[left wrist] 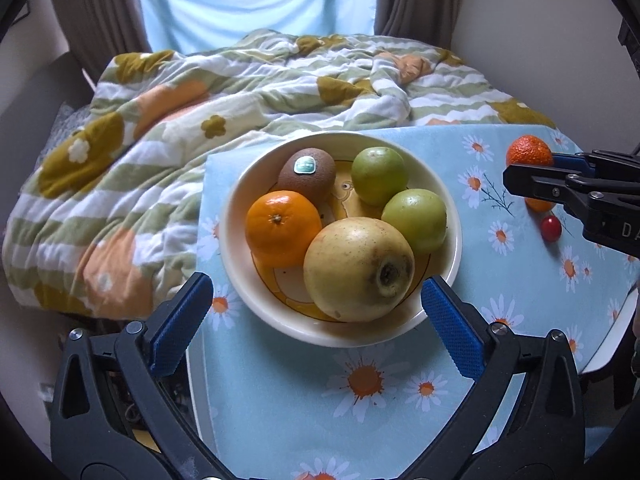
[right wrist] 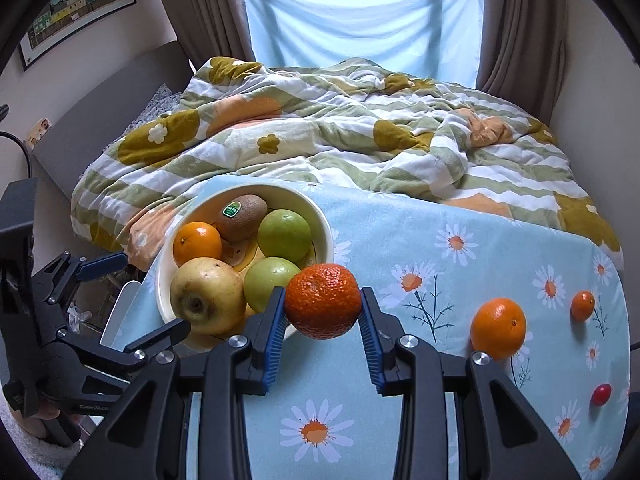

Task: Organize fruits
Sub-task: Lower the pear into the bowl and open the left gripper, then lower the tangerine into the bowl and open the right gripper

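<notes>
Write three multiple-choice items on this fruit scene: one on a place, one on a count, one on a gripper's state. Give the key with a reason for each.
1. Where is the kiwi?
A. On the tablecloth
B. In the bowl
C. On the quilt

2. How many green fruits lie in the bowl?
A. Two
B. Four
C. None

3. What is the right gripper doing?
A. Hanging open over the bowl
B. Shut on a rough-skinned mandarin
C. Shut on the red tomato

Key: 1 B, the stickered kiwi sits among the bowl's fruit. 2 A, two green fruits lie side by side. 3 B, both blue pads press the mandarin's sides.
</notes>
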`<state>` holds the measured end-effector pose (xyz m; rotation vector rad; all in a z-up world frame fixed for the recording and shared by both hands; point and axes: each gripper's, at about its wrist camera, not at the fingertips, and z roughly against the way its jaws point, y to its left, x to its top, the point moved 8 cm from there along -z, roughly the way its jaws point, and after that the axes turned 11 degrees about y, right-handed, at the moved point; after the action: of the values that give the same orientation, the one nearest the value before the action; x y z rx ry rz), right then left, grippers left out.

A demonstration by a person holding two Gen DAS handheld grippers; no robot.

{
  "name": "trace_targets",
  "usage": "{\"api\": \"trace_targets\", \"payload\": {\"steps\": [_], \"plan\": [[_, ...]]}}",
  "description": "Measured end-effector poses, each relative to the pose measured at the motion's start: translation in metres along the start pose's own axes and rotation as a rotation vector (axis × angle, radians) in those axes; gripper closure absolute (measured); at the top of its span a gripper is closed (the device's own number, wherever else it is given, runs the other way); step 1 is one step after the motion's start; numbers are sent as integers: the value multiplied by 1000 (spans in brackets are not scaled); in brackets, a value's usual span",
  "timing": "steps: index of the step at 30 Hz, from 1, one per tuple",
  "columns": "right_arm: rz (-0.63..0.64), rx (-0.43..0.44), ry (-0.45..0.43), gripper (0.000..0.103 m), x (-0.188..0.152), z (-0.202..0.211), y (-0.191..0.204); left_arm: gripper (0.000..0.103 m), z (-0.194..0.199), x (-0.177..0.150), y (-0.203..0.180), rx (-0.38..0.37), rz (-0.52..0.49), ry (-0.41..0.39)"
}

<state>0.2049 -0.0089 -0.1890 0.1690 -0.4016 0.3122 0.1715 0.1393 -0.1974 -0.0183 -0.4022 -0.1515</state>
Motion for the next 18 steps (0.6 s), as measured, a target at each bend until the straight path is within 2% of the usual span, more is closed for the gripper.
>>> {"api": "trace_targets", "payload": {"steps": [9,18], "plan": [[75,47,31,70,26,-27,10,0,7,-10,11,7,98,5],[80,60,85,70,35,-61,-2,0,-5,-14,11,-3,164,28]]}}
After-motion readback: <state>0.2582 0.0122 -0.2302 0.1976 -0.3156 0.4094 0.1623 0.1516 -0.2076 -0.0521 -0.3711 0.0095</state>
